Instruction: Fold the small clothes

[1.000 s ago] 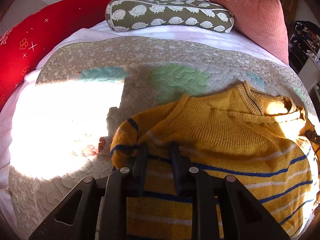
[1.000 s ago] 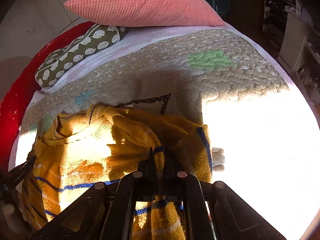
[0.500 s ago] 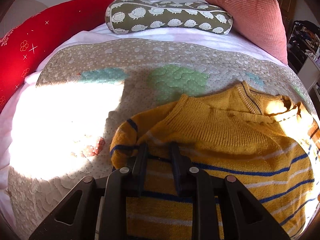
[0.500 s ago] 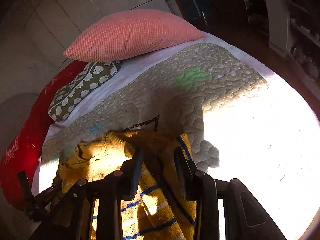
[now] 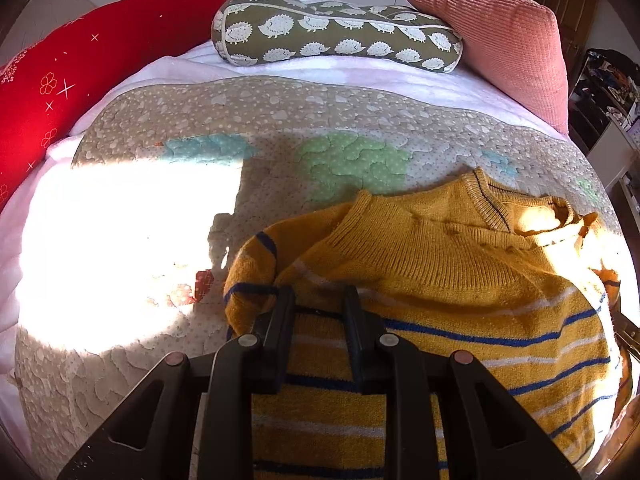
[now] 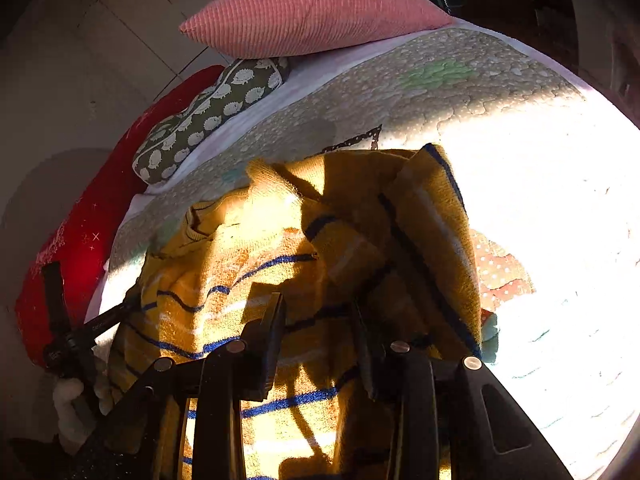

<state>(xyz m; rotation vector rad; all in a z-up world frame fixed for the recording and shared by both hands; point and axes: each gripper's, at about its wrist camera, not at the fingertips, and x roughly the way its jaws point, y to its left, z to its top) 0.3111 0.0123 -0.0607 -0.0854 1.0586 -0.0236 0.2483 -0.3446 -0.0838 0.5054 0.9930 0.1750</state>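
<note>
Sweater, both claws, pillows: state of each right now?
Sweater: lying on the quilt, right sleeve folded over the body, left sleeve bunched at its edge.
Left claw: jaws narrowly apart, tips down on the sweater; grip unclear.
Right claw: open over the folded sleeve, nothing pinched.
Hedgehog pillow: lying flat at the bed's head.
Pink cushion: propped beside it.

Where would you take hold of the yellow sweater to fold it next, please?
Probably grip the sweater at the folded-in sleeve's outer edge, coming from the quilt side. That edge is a raised double layer lying clear of the body, so gripper fingers can pinch it.
</note>
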